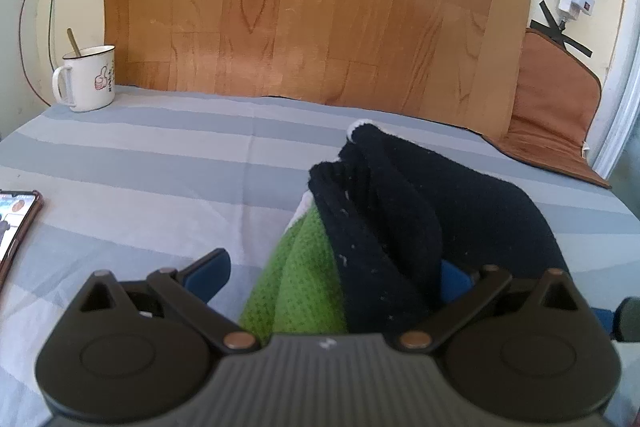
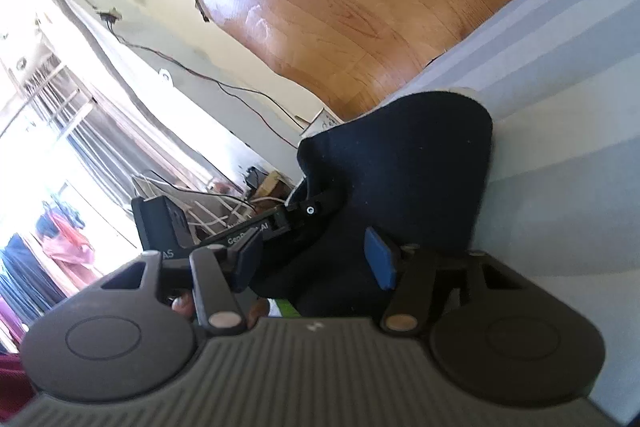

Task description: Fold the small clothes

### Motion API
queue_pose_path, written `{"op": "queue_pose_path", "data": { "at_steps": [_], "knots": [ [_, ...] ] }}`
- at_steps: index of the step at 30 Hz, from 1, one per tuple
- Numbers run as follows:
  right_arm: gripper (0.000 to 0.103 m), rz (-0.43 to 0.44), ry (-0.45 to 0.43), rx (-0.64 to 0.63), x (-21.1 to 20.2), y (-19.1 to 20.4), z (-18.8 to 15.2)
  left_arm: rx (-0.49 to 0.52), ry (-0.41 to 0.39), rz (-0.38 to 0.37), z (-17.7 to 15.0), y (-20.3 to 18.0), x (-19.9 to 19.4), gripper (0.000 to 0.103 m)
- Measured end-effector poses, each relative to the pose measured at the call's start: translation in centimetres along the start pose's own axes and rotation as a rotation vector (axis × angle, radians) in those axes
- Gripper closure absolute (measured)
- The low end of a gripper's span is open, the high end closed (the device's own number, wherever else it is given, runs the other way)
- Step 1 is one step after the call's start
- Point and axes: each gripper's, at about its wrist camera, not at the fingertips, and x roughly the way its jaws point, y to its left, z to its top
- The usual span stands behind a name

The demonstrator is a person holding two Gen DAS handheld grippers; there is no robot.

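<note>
A blue-and-white striped sheet (image 1: 140, 155) fills the middle of the left view, wood-grain panel (image 1: 320, 7) behind, enamel mug (image 1: 86, 79) upper left, phone (image 1: 16, 223) at the left edge. The left gripper (image 1: 332, 275) stands wide open around the bunched black-and-green knit garment (image 1: 400, 211) (lower centre-right). The right gripper (image 2: 316, 261) is also spread, dark cloth between its pads.

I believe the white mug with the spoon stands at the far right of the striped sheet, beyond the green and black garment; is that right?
Not quite: the white mug stands at the far left of the striped sheet, as the left wrist view shows. The spoon is in it, and the green and black garment lies nearer.
</note>
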Motion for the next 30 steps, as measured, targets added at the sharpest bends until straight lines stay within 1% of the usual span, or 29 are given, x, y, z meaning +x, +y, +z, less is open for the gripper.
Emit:
{"op": "queue_pose_path", "data": {
  "at_steps": [6,11,16,19,20,21,23,24,27,30],
  "knots": [
    [0.044,0.048,-0.021,0.050,-1.6,-1.0,-0.1,0.016,0.006,0.035,0.1,-0.6,-0.2,0.000],
    [0.043,0.105,-0.058,0.160,-2.8,-2.7,-0.3,0.018,0.008,0.061,0.2,-1.1,-0.3,0.000],
    [0.043,0.134,-0.115,0.239,-3.8,-3.7,-0.1,0.030,0.004,0.086,0.0,-1.6,-0.5,0.000],
    [0.042,0.153,-0.155,0.327,-4.4,-5.0,0.0,0.030,0.004,0.090,0.0,-1.5,-0.5,0.000],
    [0.041,0.146,-0.176,0.365,-4.4,-5.5,-0.1,0.030,0.004,0.092,0.0,-1.5,-0.5,0.000],
    [0.043,0.139,-0.197,0.404,-4.7,-6.1,-0.2,0.031,0.004,0.095,0.0,-1.6,-0.5,0.000],
    [0.043,0.185,-0.213,0.464,-5.1,-7.1,-0.3,0.031,0.005,0.099,0.1,-1.6,-0.5,0.000],
    [0.042,0.191,-0.216,0.468,-5.2,-7.1,-0.3,0.031,0.005,0.100,0.1,-1.6,-0.5,0.000],
    [0.042,0.173,-0.209,0.445,-5.1,-6.6,-0.2,0.039,0.006,0.110,0.2,-1.8,-0.6,0.000],
    [0.042,0.183,-0.213,0.456,-5.2,-6.8,-0.1,0.051,0.005,0.126,0.2,-2.1,-0.7,0.000]
  ]
}}
